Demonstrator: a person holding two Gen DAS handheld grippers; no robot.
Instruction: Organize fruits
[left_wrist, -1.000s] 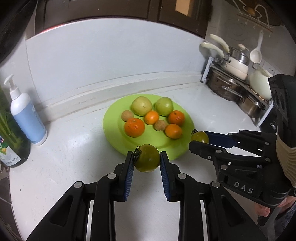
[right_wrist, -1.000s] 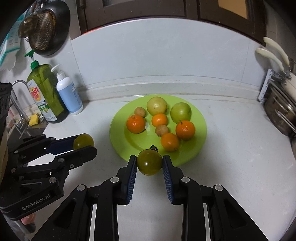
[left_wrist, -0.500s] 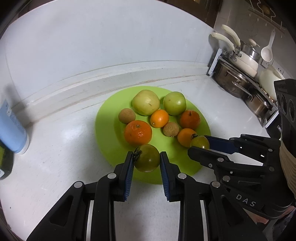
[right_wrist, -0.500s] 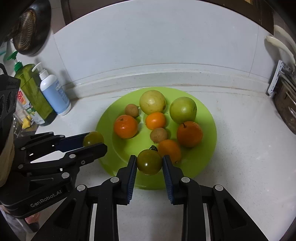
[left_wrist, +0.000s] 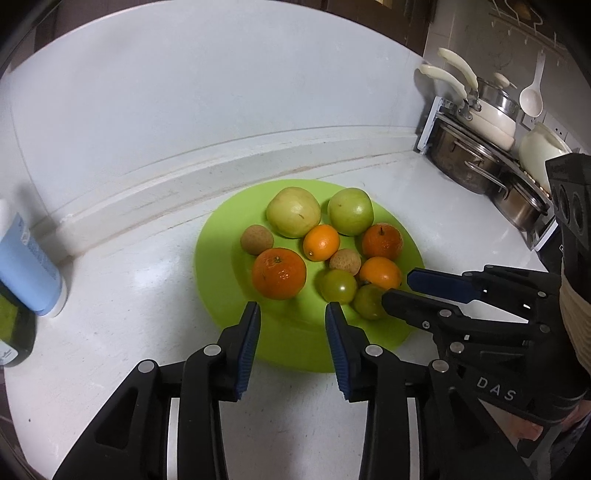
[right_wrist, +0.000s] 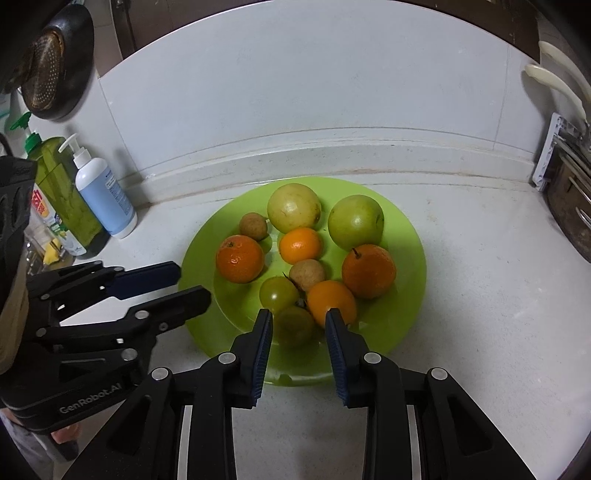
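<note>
A lime green plate on the white counter holds apples, oranges, small brown fruits and two green tomatoes. One green tomato lies on the plate just past my left gripper, which is open and empty. The other green tomato lies on the plate between the spread fingers of my right gripper, which is open. The left gripper also shows in the right wrist view, and the right gripper in the left wrist view.
A blue-and-white pump bottle and a green soap bottle stand at the left by the wall. A rack with steel pots stands at the right. The backsplash ledge runs behind the plate.
Both grippers moved forward over the plate and opened. Each let go of its green tomato, and both tomatoes now lie on the plate.
</note>
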